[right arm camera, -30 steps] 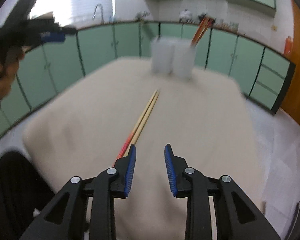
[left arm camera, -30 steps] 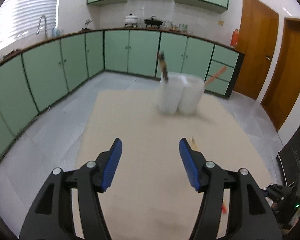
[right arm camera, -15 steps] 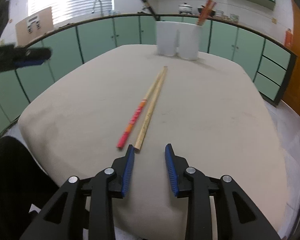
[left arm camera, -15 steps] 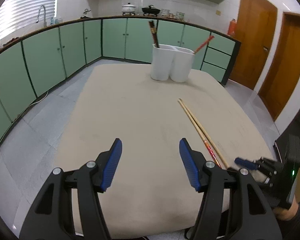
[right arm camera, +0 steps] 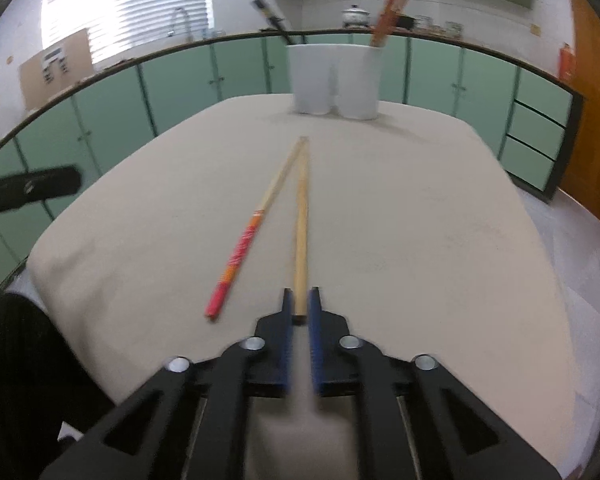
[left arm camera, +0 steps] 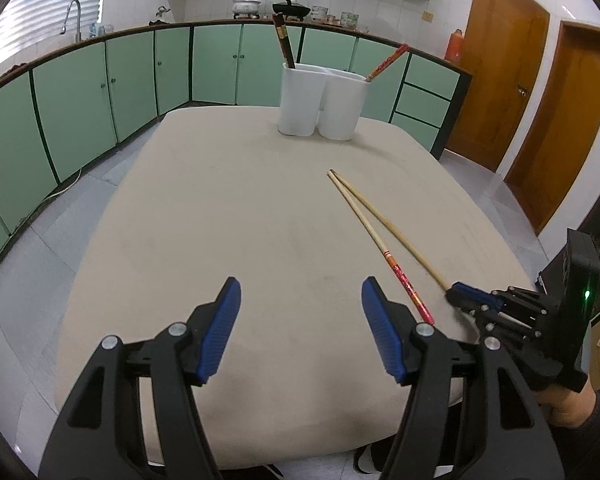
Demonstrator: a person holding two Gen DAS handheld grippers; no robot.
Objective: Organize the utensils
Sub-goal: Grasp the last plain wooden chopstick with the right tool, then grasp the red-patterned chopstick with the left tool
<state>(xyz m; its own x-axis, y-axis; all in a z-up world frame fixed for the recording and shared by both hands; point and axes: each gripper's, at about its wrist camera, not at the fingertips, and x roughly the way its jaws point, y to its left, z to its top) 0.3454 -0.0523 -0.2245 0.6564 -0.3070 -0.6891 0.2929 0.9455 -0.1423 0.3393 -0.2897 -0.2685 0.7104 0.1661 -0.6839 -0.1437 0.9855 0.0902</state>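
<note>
Kitchen, green cabinets [left arm camera: 132,76] all round, wooden doors [left arm camera: 496,92] at right, beige table [left arm camera: 240,220] in the middle. White two-part holder [left arm camera: 320,104] at the table's far end, well ahead of both claws, dark chopsticks [left arm camera: 284,46] in its left part, red ones [left arm camera: 386,62] in the right. Right gripper [right arm camera: 300,306] has just closed, pads narrow and clamped on the near end of the plain chopstick [right arm camera: 301,216], which runs straight ahead from it. Red-handled chopstick [right arm camera: 244,244] lies just left of that claw, tips meeting further ahead. Left gripper [left arm camera: 300,316] wide, nothing between its pads, above bare table; both chopsticks off to its right.
</note>
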